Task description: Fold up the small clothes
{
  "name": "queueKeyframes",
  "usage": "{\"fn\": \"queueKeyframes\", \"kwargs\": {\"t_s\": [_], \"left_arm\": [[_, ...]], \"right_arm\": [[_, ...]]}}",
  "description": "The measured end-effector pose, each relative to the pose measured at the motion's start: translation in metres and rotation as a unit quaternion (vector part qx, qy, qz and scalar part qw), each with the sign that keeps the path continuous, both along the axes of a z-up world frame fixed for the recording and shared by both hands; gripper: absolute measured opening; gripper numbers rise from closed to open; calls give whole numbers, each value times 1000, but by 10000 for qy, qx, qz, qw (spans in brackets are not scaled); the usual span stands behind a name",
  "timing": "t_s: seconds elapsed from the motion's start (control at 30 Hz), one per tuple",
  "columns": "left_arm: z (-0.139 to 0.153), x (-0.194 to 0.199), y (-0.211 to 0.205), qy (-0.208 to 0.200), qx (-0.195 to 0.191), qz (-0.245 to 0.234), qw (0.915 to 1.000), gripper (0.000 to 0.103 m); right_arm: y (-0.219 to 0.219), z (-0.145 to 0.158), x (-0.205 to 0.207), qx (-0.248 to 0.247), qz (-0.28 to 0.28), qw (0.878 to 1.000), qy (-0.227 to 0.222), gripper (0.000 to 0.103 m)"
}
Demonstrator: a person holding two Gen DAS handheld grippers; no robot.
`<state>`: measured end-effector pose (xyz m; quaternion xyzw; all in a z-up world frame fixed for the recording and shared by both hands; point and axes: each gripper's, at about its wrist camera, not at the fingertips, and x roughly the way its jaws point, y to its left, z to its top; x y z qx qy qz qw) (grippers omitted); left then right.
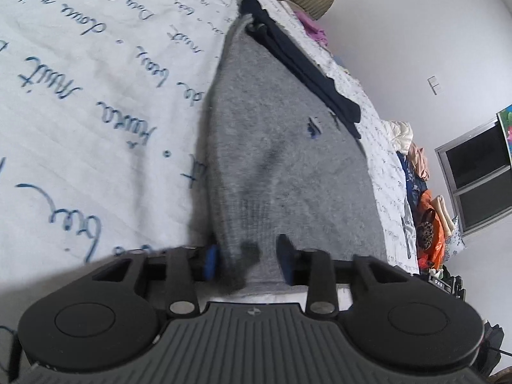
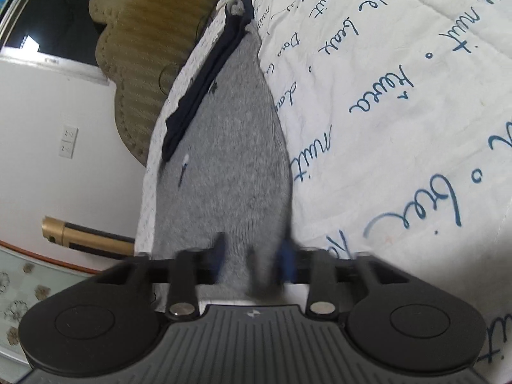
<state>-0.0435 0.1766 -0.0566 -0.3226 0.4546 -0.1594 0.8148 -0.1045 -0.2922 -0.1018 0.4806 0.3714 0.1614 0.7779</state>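
Two claws pinching one grey knit on the bed

Nearest me, my left claw (image 1: 248, 257) has its blue-padded fingers (image 1: 209, 260) closed in on a bunched fold at the hem of the grey knit garment (image 1: 288, 147); my right claw (image 2: 252, 257) nips the same garment (image 2: 230, 160) at a second blurred bunch. Beyond the claws that one garment stretches out taut over the bed, and one dark navy piece (image 1: 300, 60) lies along its far edge. Under both spreads a white quilt (image 1: 80, 96) printed with blue handwriting. Farther off: one heap of mixed clothes (image 1: 422, 192), one dark window (image 1: 476, 172), one tan cushion (image 2: 144, 48), white walls
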Motion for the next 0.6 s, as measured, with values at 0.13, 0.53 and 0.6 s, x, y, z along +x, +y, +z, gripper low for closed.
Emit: {"fn": "queueKeyframes", "kwargs": {"t_s": [0.13,0.53,0.6], "left_arm": [[4,3,-10,-30,233,43,9997,36],[50,-8,-2,-301,1880,114,9816,50],[81,-7,-12,-1095,2419,422,9632,78]], "right_arm": [[2,0,6,12,-28,10000,-24,46],[5,45,-2,-1575,-165,9873,85,10],[7,81,6,-2384,-558,9694,-190,24]]}}
